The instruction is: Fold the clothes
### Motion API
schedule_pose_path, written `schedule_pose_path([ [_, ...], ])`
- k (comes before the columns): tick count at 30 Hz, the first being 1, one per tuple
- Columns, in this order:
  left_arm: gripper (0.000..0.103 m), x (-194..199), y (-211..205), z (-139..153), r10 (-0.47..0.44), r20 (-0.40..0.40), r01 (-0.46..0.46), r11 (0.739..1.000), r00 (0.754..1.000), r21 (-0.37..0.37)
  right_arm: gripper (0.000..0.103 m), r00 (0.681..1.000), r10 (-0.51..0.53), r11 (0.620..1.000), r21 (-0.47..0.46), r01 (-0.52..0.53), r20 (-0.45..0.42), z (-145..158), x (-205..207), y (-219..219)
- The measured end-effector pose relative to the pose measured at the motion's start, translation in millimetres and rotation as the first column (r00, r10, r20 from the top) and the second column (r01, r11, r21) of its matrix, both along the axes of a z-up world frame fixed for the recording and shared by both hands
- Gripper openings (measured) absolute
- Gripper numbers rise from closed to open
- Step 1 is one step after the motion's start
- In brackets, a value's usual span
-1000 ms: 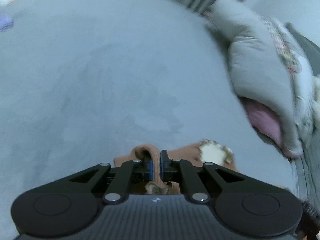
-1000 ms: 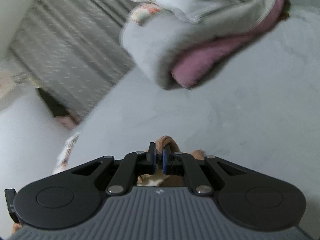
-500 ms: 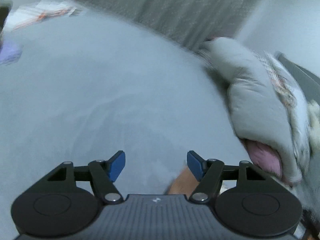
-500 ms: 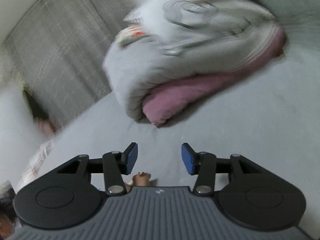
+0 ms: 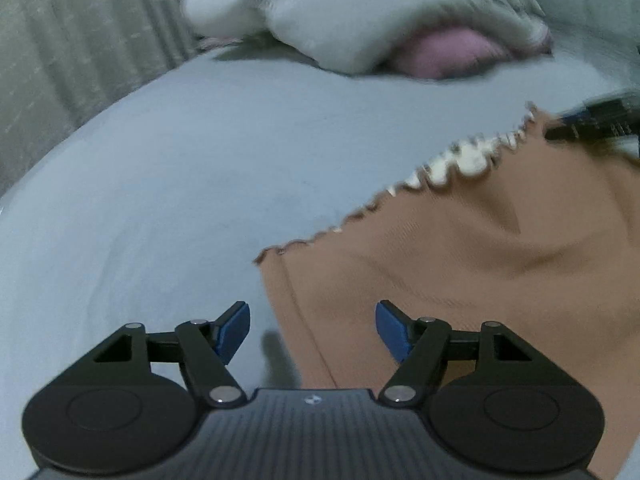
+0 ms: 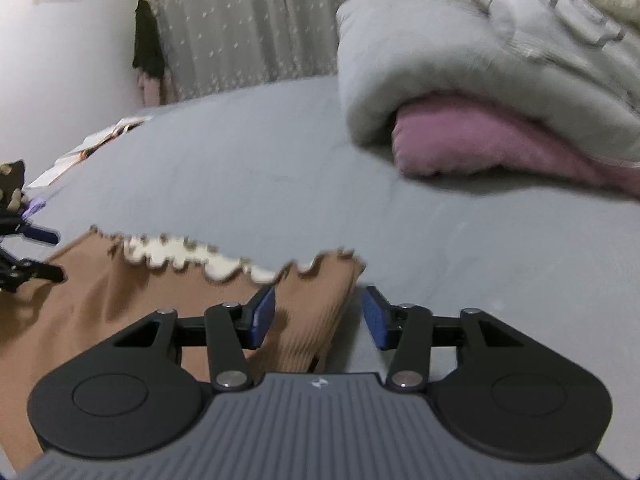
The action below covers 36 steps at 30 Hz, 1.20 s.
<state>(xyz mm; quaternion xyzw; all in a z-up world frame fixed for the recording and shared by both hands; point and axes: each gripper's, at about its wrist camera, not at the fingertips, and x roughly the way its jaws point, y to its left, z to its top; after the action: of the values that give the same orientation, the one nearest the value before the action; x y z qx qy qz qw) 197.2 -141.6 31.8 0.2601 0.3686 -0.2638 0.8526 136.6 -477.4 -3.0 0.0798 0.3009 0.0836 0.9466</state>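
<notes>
Garment (image 5: 460,264) lying flat on grey bed (image 5: 160,184), both grippers (image 5: 313,330) (image 6: 318,316) hanging wide and empty over its corners; probably between folds, next needing fresh edge grips.

The tan ribbed knit cloth garment (image 6: 304,336) with cream scalloped trim lies matt on the smooth grey bed sheet (image 6: 248,184). The folded grey fleece blanket with pink lining (image 6: 480,92) looks soft and fuzzy.
</notes>
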Motion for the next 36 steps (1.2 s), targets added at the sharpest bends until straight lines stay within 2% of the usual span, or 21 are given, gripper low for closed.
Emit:
schedule_pose_path([
  [1, 0.006, 3, -2, -1, -0.017, -0.027, 0.017, 1.0, 1.0, -0.012, 0.009, 1.0, 0.0, 1.0, 0.011, 0.0, 0.016, 1, 0, 0],
  [5, 0.005, 12, 3, 4, 0.059, -0.03, -0.06, 0.997, 0.998, -0.045, 0.009, 0.997, 0.015, 1.0, 0.01, -0.015, 0.072, 14, -5, 2],
  [8, 0.005, 18, 27, 12, 0.137, -0.069, -0.147, 0.976, 0.988, -0.161, 0.009, 0.994, 0.023, 1.0, 0.01, -0.024, 0.105, 23, -7, 2],
  [10, 0.005, 18, 44, 20, 0.173, -0.091, -0.191, 0.947, 0.981, -0.258, 0.008, 0.992, 0.014, 1.0, 0.01, -0.016, 0.124, 29, -8, 1],
  [12, 0.005, 18, 62, 27, 0.209, -0.117, -0.237, 0.907, 0.971, -0.349, 0.008, 0.988, -0.009, 1.0, 0.018, 0.006, 0.155, 39, -10, -2],
  [14, 0.005, 19, 85, 34, 0.253, -0.168, -0.303, 0.829, 0.953, -0.47, 0.008, 0.985, -0.036, 0.999, 0.02, 0.034, 0.17, 44, -8, -4],
  [15, 0.005, 19, 89, 35, 0.258, -0.176, -0.312, 0.816, 0.95, -0.487, 0.008, 0.983, -0.051, 0.999, 0.021, 0.048, 0.178, 48, -8, -4],
  [16, 0.005, 20, 99, 37, 0.269, -0.206, -0.339, 0.77, 0.941, -0.54, 0.008, 0.982, -0.056, 0.998, 0.021, 0.053, 0.18, 48, -8, -4],
  [17, 0.005, 22, 112, 36, 0.288, -0.25, -0.381, 0.709, 0.924, -0.593, 0.008, 0.979, -0.085, 0.996, 0.021, 0.082, 0.185, 52, -8, -5],
  [18, 0.005, 22, 118, 34, 0.298, -0.277, -0.407, 0.676, 0.914, -0.615, 0.008, 0.979, -0.112, 0.994, 0.03, 0.109, 0.17, 53, -5, -6],
  [19, 0.005, 25, 121, 29, 0.306, -0.31, -0.435, 0.645, 0.9, -0.628, 0.009, 0.978, -0.139, 0.99, 0.04, 0.135, 0.152, 53, -3, -7],
  [20, 0.005, 30, 122, 18, 0.318, -0.351, -0.473, 0.636, 0.881, -0.61, 0.009, 0.98, -0.154, 0.988, 0.044, 0.149, 0.126, 50, 1, -8],
  [21, 0.005, 32, 121, 12, 0.328, -0.368, -0.491, 0.641, 0.87, -0.59, 0.01, 0.981, -0.165, 0.986, 0.046, 0.161, 0.1, 46, 3, -9],
  [23, 0.006, 38, 116, -10, 0.373, -0.392, -0.537, 0.667, 0.841, -0.517, 0.012, 0.98, -0.201, 0.979, -0.028, 0.201, 0.017, 20, 14, -2],
  [24, 0.006, 39, 116, -12, 0.378, -0.395, -0.542, 0.668, 0.837, -0.511, 0.013, 0.975, -0.22, 0.974, -0.067, 0.218, -0.024, 7, 20, 2],
  [27, 0.011, 36, 122, -12, 0.383, -0.399, -0.551, 0.638, 0.833, -0.538, 0.015, 0.969, -0.245, 0.969, -0.033, 0.244, -0.025, 5, 19, -6],
  [29, 0.015, 36, 130, -4, 0.394, -0.401, -0.561, 0.614, 0.827, -0.555, 0.016, 0.962, -0.273, 0.962, -0.005, 0.273, 0.002, 21, 10, -19],
  [31, 0.015, 31, 151, 8, 0.447, -0.407, -0.604, 0.566, 0.797, -0.562, 0.02, 0.959, -0.284, 0.959, 0.015, 0.283, 0.017, 36, 1, -30],
  [33, 0.015, 24, 156, 8, 0.465, -0.413, -0.621, 0.535, 0.783, -0.573, 0.023, 0.962, -0.274, 0.961, 0.033, 0.273, 0.011, 44, -5, -34],
  [35, 0.016, 1, 171, 20, 0.473, -0.403, -0.618, 0.526, 0.783, -0.583, 0.024, 0.967, -0.253, 0.96, 0.117, 0.254, -0.017, 55, -20, -42],
  [36, 0.019, -6, 173, 24, 0.467, -0.398, -0.61, 0.533, 0.79, -0.586, 0.024, 0.968, -0.247, 0.957, 0.151, 0.249, -0.029, 56, -24, -44],
])
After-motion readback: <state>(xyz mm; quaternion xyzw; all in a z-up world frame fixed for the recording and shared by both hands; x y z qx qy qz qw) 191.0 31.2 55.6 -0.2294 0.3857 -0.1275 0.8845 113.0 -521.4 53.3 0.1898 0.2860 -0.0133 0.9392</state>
